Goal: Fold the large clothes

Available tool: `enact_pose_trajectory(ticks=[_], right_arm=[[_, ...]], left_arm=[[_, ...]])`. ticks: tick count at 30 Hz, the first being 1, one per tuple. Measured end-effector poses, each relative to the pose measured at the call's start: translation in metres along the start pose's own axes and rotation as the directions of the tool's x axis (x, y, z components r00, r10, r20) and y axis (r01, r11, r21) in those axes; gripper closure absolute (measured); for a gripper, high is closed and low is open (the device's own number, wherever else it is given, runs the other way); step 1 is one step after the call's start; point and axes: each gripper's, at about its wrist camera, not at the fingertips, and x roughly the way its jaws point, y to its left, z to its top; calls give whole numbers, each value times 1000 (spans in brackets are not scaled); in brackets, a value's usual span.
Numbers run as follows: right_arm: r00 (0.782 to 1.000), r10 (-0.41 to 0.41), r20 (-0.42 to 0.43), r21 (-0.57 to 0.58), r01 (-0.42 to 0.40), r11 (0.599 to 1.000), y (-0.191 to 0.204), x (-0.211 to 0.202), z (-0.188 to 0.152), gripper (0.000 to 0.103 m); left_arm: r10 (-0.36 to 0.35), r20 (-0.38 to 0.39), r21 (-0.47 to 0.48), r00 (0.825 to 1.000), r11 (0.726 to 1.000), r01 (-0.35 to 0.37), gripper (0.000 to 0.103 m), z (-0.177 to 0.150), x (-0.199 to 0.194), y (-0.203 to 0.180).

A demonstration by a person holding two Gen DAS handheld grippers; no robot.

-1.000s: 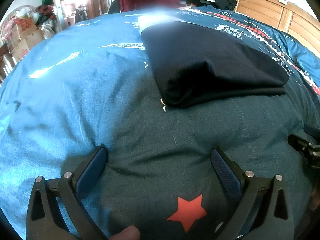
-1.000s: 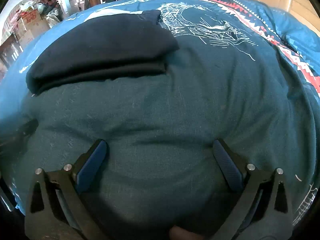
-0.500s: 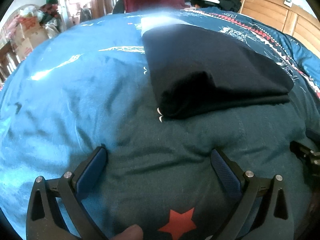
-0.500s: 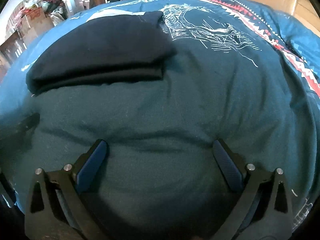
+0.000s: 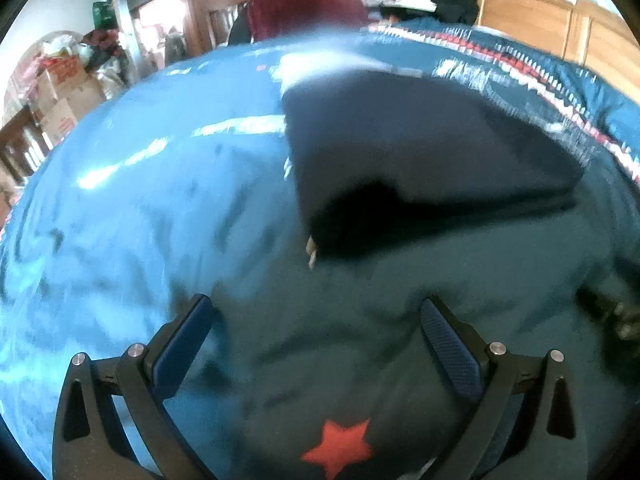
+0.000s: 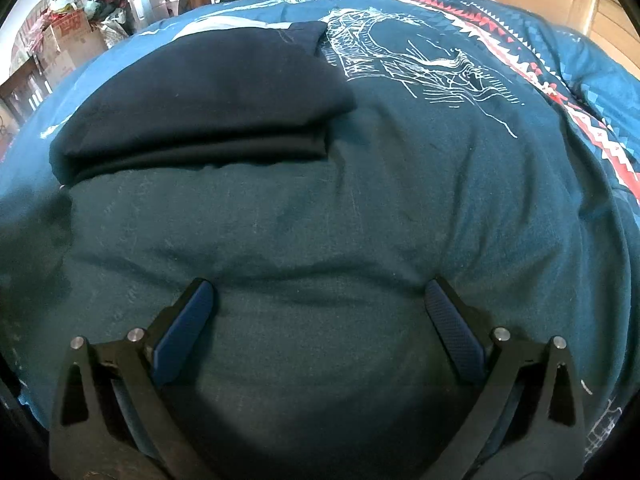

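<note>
A black garment point(image 5: 420, 152) lies folded into a thick rectangle on the blue bedspread point(image 5: 140, 220); the left wrist view is blurred. In the right wrist view the same black garment point(image 6: 200, 108) sits at the upper left, its layered edge facing me. My left gripper point(image 5: 316, 316) is open, its blue pads wide apart over bare bedspread, short of the garment's near corner. My right gripper point(image 6: 320, 300) is open too, hovering over the bedspread point(image 6: 360, 208) well short of the folded edge. Nothing is held between either pair of fingers.
The bedspread carries a red star point(image 5: 340, 444), a white line drawing point(image 6: 420, 64) and a red-white zigzag band point(image 6: 580, 116). A wooden headboard point(image 5: 560, 20) rises at the right. A dark red chair back point(image 5: 304, 4) and cardboard boxes point(image 5: 64, 96) stand beyond the bed.
Both grippers have crept forward toward the folded black garment, which looms larger now. The left wrist view has gone blurry. Both stay open.
</note>
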Motion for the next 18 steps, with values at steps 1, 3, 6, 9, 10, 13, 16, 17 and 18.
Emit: enact_pose_trajectory(ticks=[1, 3, 6, 9, 10, 13, 16, 17, 18], right_arm=[[1000, 0, 0, -1, 0, 1000, 0, 0, 0, 0], [1000, 1, 0, -2, -1, 1000, 0, 0, 0, 0], [1000, 1, 0, -7, -1, 1000, 1, 0, 1, 0], [1000, 1, 0, -7, -1, 1000, 2, 0, 1, 0], [1000, 0, 0, -8, 0, 1000, 2, 0, 1, 0], [1000, -2, 0, -8, 2, 1000, 4, -1, 0, 0], [1000, -2, 0, -7, 2, 1000, 4, -1, 0, 0], [1000, -3, 0, -8, 3, 1000, 5, -1, 0, 0], [1000, -3, 0, -8, 3, 1000, 4, -1, 0, 0]], left_arm=[[-13, 7, -10, 1000, 1000, 13, 0, 7, 1, -1], [-26, -20, -24, 999, 999, 26, 0, 14, 10, -3], [-50, -74, -20, 996, 999, 48, 0, 4, 34, -2], [-72, -39, -44, 997, 997, 71, 0, 1, 27, 2], [-69, -36, -37, 997, 997, 67, 0, 0, 26, 1], [-69, -14, -27, 997, 997, 69, 0, -5, 21, 0], [-67, -10, -25, 998, 997, 67, 0, -5, 21, 0], [-66, -7, -25, 998, 998, 65, 0, -7, 20, 1], [-66, -6, -25, 998, 997, 66, 0, -7, 21, 1]])
